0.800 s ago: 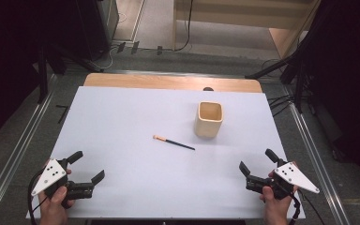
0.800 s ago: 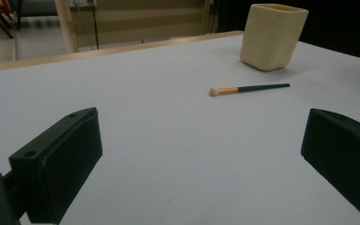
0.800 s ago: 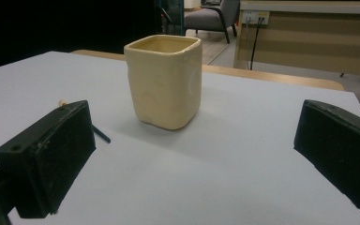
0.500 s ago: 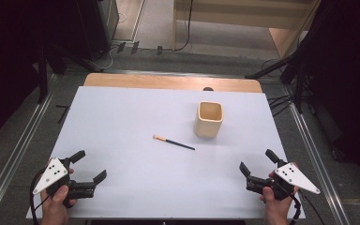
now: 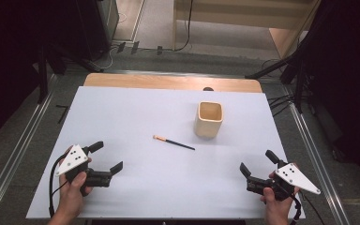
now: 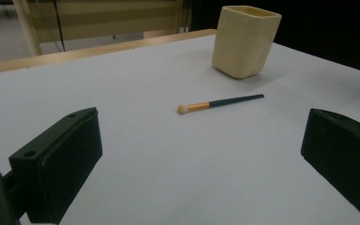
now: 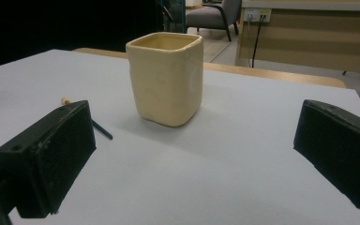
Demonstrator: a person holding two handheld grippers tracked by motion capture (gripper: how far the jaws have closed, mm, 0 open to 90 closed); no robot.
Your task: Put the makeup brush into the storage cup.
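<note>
- A small brush (image 5: 173, 142) with a dark handle and tan tip lies flat mid-worktop (image 5: 136, 112), just left of an upright cream square cup (image 5: 209, 119), apart from it.
- Left gripper (image 5: 104, 159) rests near the front left corner, fingers spread, holding nothing.
- Right gripper (image 5: 258, 164) sits front right, fingers spread, empty.

The left gripper (image 5: 104, 158) has been shifted slightly away from the table's (image 5: 136, 108) near edge and toward its middle, with the hand (image 5: 72, 187) carried along. Its jaws are held wide apart with nothing between them, and in the left gripper view they are pointed at the brush (image 6: 220, 102).
</note>
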